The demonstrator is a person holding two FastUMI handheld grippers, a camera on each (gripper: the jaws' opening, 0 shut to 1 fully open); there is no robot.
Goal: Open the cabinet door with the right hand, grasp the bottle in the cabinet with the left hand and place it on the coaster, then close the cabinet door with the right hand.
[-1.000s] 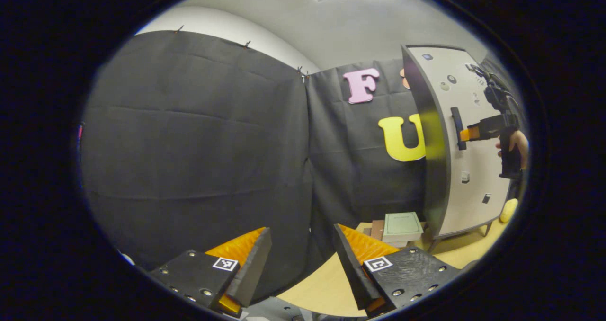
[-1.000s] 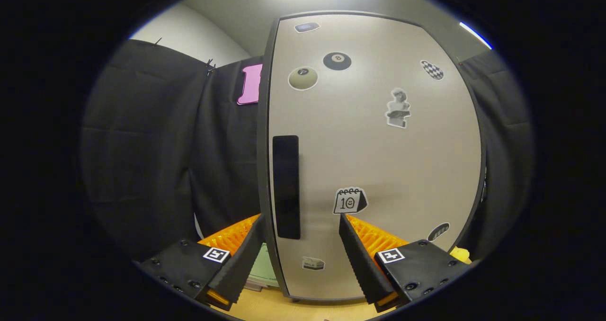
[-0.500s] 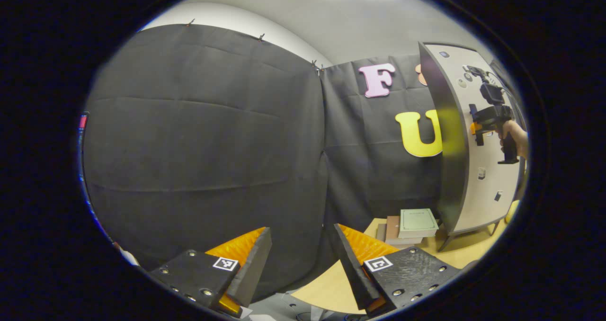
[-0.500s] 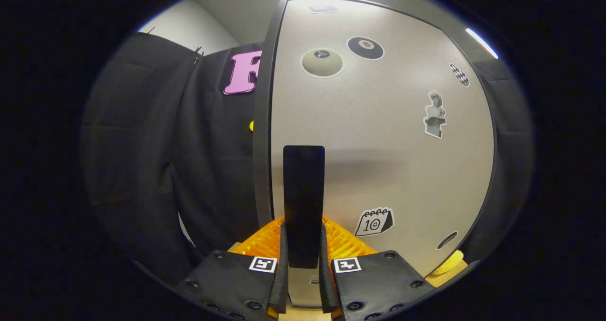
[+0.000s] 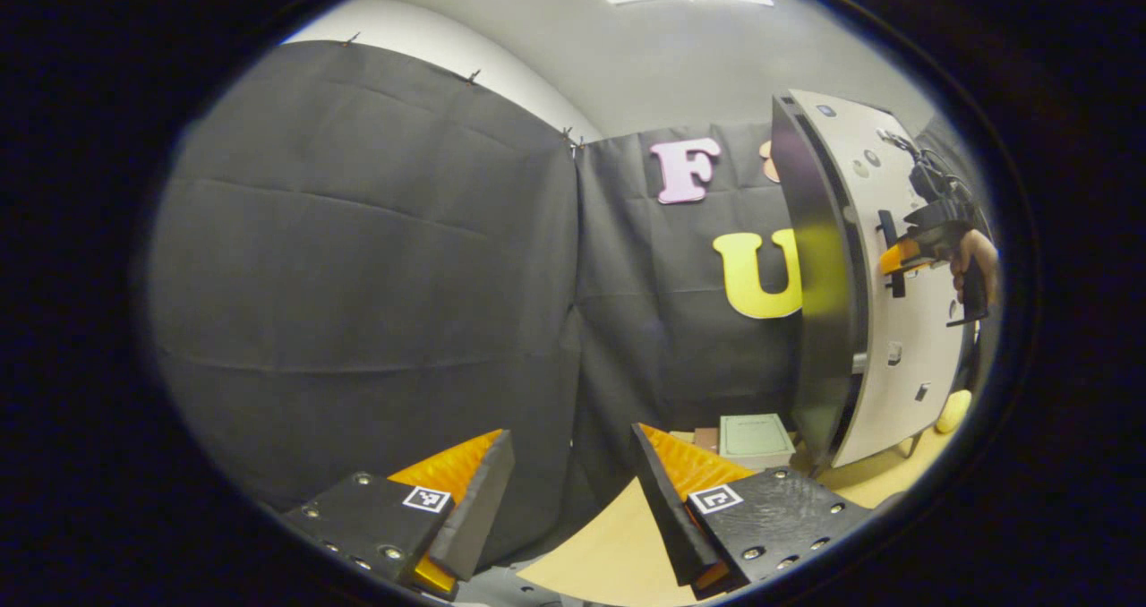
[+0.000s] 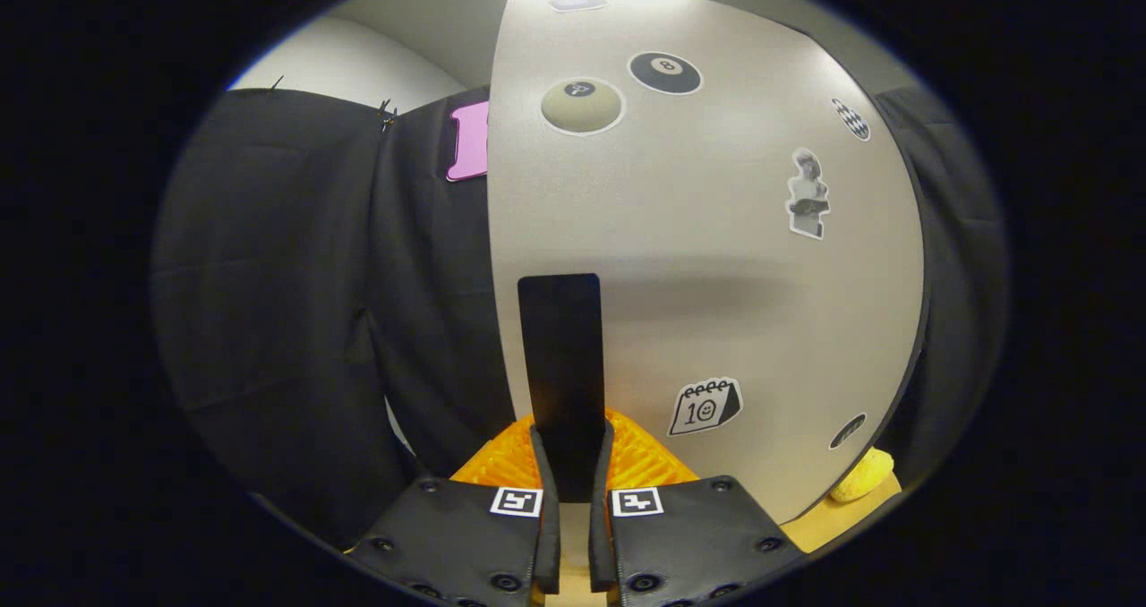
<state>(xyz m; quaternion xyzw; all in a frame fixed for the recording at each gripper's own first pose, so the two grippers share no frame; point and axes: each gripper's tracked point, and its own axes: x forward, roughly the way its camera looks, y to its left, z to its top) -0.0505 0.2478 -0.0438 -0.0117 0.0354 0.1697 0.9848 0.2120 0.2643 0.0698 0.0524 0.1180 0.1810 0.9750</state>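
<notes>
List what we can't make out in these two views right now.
- Bottle and cabinet interior: left gripper view, hidden behind the barely opened door.
- Coaster: not made out on the table, cut off by the edge.
- Yellow object: right gripper view, mostly behind the door; identity unclear.
- Right claw on the handle: door gap hidden from here.

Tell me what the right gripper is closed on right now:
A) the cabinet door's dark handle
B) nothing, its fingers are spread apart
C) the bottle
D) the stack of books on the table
A: in the right gripper view, the right gripper has both fingers pressed against the sides of the dark handle on the cabinet door.
</notes>
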